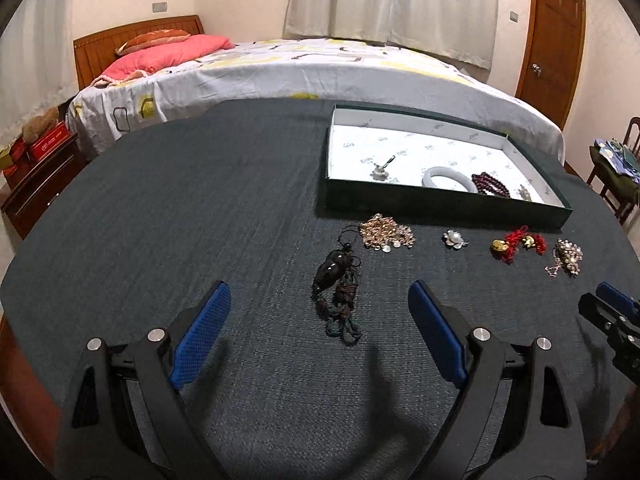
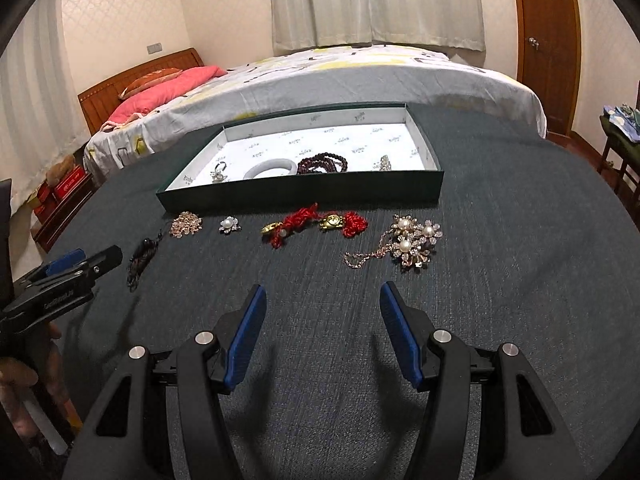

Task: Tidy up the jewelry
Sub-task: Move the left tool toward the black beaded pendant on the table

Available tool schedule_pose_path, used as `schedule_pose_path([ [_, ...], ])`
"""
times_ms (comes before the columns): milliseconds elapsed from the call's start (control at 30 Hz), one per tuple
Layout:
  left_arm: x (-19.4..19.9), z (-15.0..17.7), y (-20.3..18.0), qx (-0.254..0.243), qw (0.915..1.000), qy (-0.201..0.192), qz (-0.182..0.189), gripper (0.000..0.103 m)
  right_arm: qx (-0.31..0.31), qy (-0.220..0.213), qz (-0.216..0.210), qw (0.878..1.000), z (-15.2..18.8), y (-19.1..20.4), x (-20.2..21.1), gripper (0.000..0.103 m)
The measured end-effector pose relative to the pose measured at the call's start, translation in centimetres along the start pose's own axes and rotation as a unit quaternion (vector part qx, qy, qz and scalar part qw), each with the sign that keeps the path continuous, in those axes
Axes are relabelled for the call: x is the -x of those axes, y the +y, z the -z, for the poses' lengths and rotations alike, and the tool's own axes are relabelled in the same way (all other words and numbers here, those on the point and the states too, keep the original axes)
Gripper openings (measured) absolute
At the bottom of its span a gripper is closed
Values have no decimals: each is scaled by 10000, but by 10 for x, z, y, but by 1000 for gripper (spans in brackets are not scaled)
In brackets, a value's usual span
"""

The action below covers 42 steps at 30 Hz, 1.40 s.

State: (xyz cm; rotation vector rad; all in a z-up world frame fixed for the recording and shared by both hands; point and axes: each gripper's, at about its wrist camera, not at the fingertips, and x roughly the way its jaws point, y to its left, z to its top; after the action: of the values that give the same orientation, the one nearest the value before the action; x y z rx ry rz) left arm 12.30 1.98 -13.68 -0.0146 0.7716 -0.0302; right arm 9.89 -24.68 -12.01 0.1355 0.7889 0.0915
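Note:
My left gripper (image 1: 320,291) hangs open just above the dark cloth, its blue pads either side of a black pendant on a brown cord (image 1: 334,272), not touching it. My right gripper (image 2: 323,290) is open too, with nothing between its fingers, short of a pearl flower necklace (image 2: 412,244) and a red cord with gold charms (image 2: 312,222). A rose-gold chain pile (image 1: 384,232) and a small pearl brooch (image 1: 455,239) lie in the same row. Behind them the dark green tray (image 2: 300,196) holds a white bangle (image 2: 272,168), dark red beads (image 2: 324,162) and small silver pieces.
The table (image 1: 180,200) wears a dark grey cloth and ends close to a bed (image 1: 320,68). A wooden nightstand (image 1: 36,184) with red boxes stands at the left, a door (image 1: 552,40) and a chair (image 1: 616,176) at the right. A hand (image 2: 16,380) holds the left tool.

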Motion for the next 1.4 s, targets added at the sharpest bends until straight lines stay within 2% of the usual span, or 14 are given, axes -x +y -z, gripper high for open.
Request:
schedule_pose_path([
  [133,-8,-3,3,14,10000,35,-9,86,-28,0,20,10000,0,-2,0,58],
  [200,-12,-5,3,-15,10000,51,3,81,-43,12,19,10000,1,-2,-1,58],
  [400,-21,-13,13,3,9999,74,-113,74,-67,43,2,10000,1,-3,-3,58],
  [567,-30,-11,20,30,9996,223,-163,73,-111,65,-26,9999,0,-3,-4,58],
  [800,-45,-7,8,-180,9989,417,-103,72,-123,31,-34,9999,-2,-4,-2,58],
  [900,-50,-7,2,-234,9985,502,-10,64,-139,36,-34,9999,-2,-5,-2,58],
  [1100,-38,-13,10,-171,9991,372,-57,64,-157,31,-62,9999,-3,-6,-3,58],
  [1400,-50,-13,15,-149,9984,531,-79,61,-187,81,-111,9997,-2,-5,-7,58],
])
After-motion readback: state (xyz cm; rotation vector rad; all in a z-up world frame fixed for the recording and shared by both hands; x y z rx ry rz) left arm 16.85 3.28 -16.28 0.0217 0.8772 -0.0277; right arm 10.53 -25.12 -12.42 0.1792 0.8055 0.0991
